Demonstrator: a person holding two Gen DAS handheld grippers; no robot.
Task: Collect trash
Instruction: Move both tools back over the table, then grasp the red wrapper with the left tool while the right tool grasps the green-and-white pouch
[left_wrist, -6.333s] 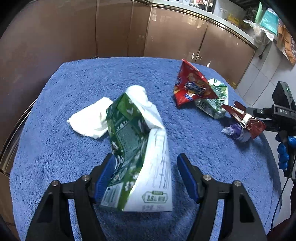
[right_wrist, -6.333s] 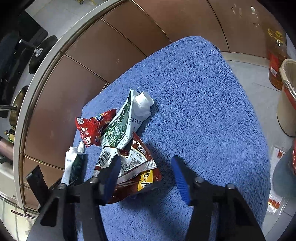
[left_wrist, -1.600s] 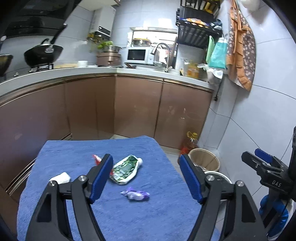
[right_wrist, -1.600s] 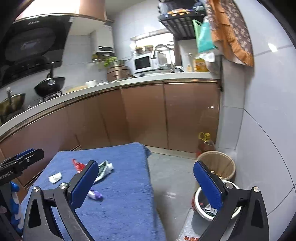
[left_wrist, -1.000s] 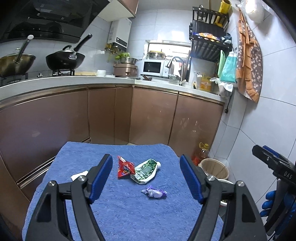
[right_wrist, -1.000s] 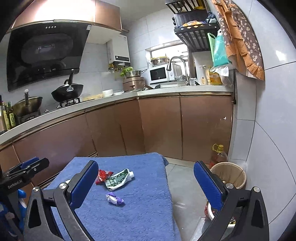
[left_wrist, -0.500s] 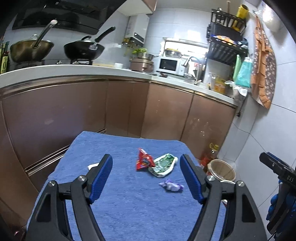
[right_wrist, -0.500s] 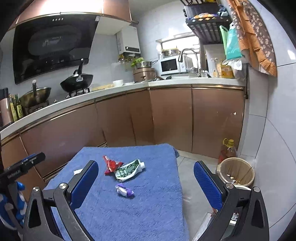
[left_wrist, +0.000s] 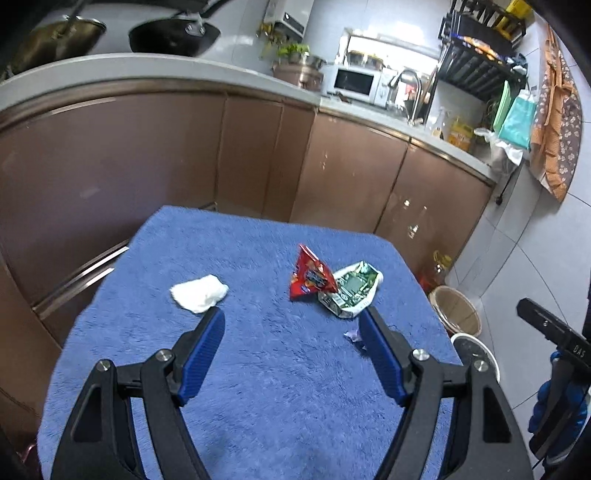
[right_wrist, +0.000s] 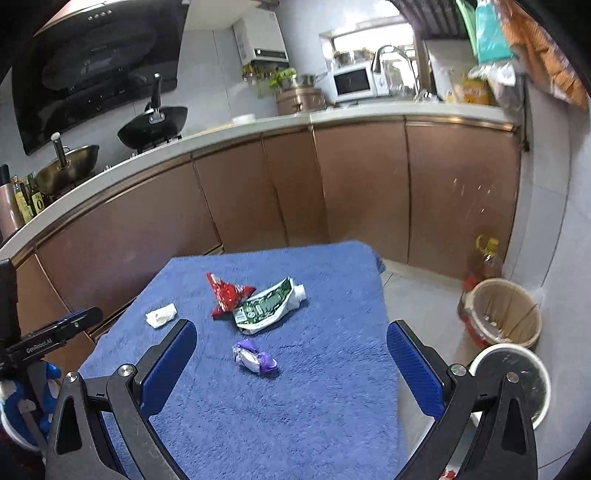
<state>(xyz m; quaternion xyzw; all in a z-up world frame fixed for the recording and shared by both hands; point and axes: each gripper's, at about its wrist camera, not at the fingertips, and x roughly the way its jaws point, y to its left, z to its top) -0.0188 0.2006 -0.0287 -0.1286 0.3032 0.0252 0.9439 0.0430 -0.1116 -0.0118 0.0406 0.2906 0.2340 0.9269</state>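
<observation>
Two wrist views angled down over one shared blue-towelled table (left_wrist: 258, 369), left and right of it.

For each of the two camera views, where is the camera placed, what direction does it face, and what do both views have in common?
Left wrist: on the left gripper, facing down-forward over the blue towel; its own open fingers show, and the right gripper at the picture's right edge.
Right wrist: on the right gripper, same direction; its open fingers show, and a gloved hand.
Shared: red wrapper, green carton, tissue, basket.
</observation>
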